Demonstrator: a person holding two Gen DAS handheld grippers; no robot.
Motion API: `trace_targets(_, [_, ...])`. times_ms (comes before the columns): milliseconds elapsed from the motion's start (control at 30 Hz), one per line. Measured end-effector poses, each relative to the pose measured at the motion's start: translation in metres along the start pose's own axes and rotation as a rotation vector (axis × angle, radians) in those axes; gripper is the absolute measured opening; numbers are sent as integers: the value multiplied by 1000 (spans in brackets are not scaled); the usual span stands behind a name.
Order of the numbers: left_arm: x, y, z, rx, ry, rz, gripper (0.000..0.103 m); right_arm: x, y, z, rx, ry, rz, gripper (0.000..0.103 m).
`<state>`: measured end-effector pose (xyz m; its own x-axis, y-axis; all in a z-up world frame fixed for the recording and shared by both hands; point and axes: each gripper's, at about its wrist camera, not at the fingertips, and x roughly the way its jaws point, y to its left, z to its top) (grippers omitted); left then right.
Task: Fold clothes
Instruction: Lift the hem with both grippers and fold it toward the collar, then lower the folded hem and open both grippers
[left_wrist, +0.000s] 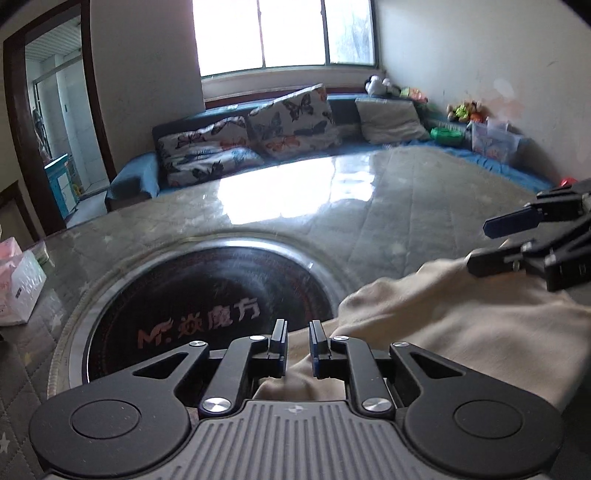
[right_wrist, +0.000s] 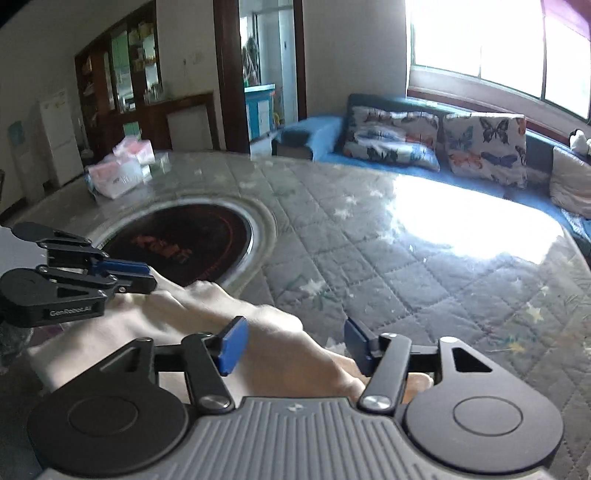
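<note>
A cream garment (left_wrist: 461, 317) lies bunched at the near edge of the quilted, glass-topped table (left_wrist: 295, 206). My left gripper (left_wrist: 298, 338) hovers over the garment's left end with a narrow gap between its blue pads and nothing held. It also shows in the right wrist view (right_wrist: 149, 275), just above the cloth. My right gripper (right_wrist: 295, 341) is wide open over the garment (right_wrist: 221, 325), with cloth below its jaws. In the left wrist view it (left_wrist: 480, 242) appears at the right, open above the cloth.
A round black heater plate (left_wrist: 207, 306) with red lettering is set in the table left of the garment. Tissue packs (right_wrist: 118, 173) sit at the table's far left. A blue sofa with butterfly cushions (left_wrist: 258, 136) runs behind, under the window.
</note>
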<state>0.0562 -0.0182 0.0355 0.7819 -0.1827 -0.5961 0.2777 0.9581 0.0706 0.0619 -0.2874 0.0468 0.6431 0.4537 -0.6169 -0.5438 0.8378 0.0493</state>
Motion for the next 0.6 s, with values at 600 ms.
trace_targets(600, [16, -14, 2, -30, 39, -81, 15, 14, -31, -22, 231, 19, 90, 42])
